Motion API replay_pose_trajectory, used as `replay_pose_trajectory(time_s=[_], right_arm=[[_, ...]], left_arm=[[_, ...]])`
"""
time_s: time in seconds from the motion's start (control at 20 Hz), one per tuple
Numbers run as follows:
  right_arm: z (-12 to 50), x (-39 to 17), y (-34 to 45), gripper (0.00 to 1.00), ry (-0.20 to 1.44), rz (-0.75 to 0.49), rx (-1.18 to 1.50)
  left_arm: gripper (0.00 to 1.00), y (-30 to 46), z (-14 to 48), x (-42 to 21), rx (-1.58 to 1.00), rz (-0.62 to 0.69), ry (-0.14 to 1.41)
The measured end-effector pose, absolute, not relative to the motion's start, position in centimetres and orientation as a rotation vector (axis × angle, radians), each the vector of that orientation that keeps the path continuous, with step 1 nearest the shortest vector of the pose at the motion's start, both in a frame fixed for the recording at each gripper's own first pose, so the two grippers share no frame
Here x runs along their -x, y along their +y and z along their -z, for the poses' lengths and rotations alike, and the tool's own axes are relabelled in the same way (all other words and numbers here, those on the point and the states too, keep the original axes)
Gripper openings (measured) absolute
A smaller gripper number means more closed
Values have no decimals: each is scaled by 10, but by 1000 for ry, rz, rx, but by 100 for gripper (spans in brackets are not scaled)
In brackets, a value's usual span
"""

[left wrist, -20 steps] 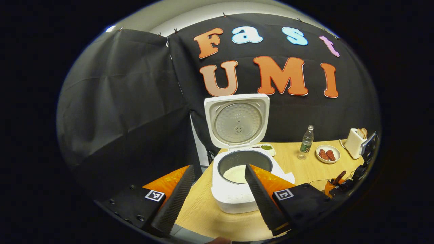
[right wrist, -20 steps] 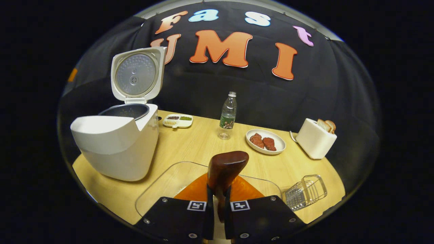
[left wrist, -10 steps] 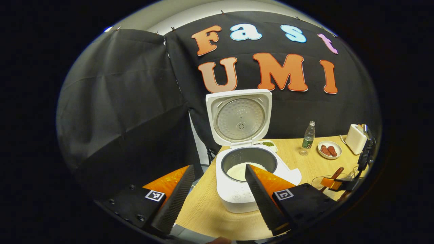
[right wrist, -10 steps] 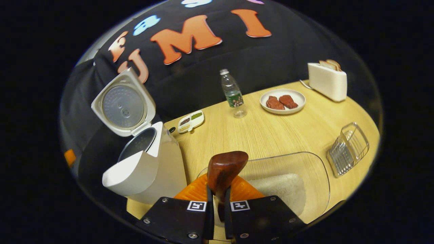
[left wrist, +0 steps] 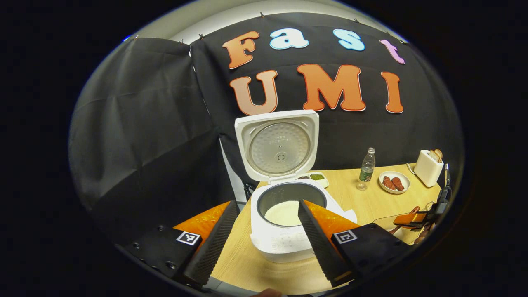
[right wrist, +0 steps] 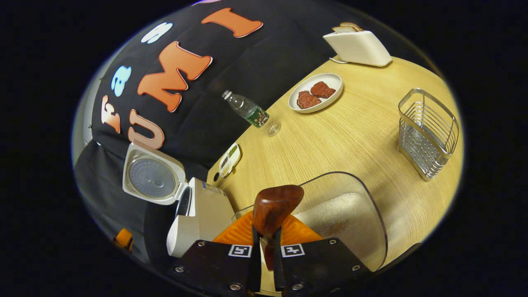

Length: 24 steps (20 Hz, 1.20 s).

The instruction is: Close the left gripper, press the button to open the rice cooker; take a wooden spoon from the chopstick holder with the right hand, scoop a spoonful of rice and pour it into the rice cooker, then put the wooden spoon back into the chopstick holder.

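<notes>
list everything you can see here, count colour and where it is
white rice cooker: 1, white, lid up, rice in its pot, table's left end
clear plastic rice tub: 1, transparent, white rice inside, near edge under the right gripper
dark wooden spoon: 1, reddish brown, clamped in the right gripper, over the tub
wire chopstick holder: 1, silver, right of the tub
clear water bottle: 1, green label, mid table
white plate: 1, two red-brown pieces on it
white toaster: 1, bread in it, far right
small divided dish: 1, white, behind the cooker
wooden table: 1, light wood
left gripper: 1, open, before the cooker
right gripper: 1, shut on the spoon
</notes>
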State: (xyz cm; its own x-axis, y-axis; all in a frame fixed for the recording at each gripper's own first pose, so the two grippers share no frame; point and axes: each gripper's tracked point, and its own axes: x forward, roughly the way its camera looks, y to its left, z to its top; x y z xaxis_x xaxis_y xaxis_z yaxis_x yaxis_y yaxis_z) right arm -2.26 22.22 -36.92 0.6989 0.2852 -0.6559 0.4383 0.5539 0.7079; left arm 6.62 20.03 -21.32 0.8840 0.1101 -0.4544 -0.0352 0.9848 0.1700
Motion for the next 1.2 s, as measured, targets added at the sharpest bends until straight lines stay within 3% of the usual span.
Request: replay_pose_trajectory(time_s=[0.65, 0.7, 0.75, 0.85, 0.9, 1.0, 1.2], right_arm=[[339, 24, 132, 11, 751, 26, -1220], [335, 24, 130, 11, 746, 17, -1234], [331, 23, 127, 11, 743, 5, -1258], [322, 20, 123, 12, 732, -17, -1302], [319, 19, 122, 11, 729, -23, -1316], [311, 14, 120, 11, 719, -39, -1348], [282, -3, 121, 11, 672, -77, -1462]], left_arm=[[96, 163, 192, -46, -141, -118, 437], [100, 162, 191, -43, -135, -126, 437], [96, 160, 192, -41, -128, -137, 435], [100, 159, 191, -38, -110, -157, 433], [96, 158, 190, -37, -99, -164, 434], [100, 155, 189, -35, -78, -172, 432], [97, 156, 185, -31, -73, -189, 409]])
